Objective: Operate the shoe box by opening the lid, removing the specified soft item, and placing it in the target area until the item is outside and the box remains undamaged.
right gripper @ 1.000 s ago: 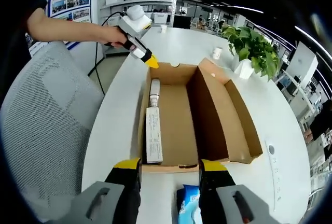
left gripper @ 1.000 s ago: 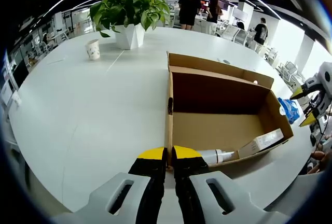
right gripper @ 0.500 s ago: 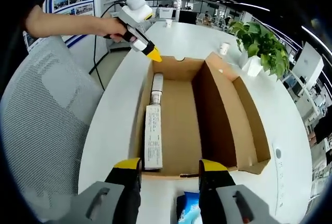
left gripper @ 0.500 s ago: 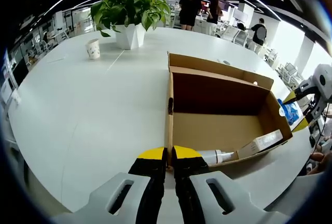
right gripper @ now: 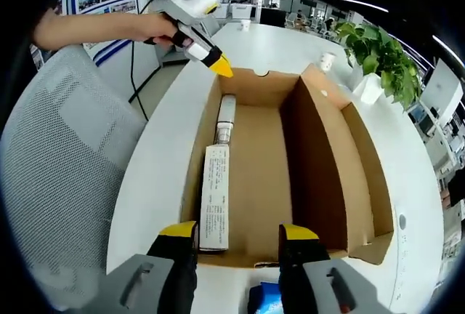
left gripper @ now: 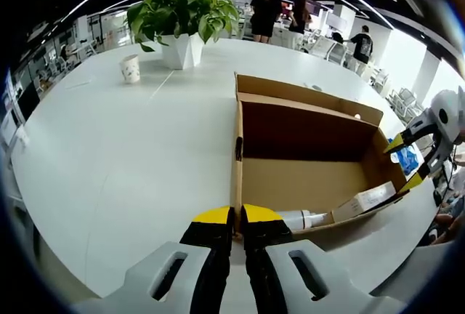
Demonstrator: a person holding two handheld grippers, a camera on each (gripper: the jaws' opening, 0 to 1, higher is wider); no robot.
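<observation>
Left claw [left gripper: 237, 221] pinched on shoe box [left gripper: 305, 176] corner, right claw [right gripper: 238, 235] wide, level at opposite end.

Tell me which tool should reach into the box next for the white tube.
Right, probably. The right tool is open and aimed straight down the box toward the tube, while the left tool is shut on the box corner, steadying it.

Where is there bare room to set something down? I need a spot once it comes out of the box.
The widest free patch is the white table between the box, the paper cup and the potted plant. Inside the box, the floor is bare beside the flap; the wall side is crowded by the carton and tube. The blue packet occupies the far end.
</observation>
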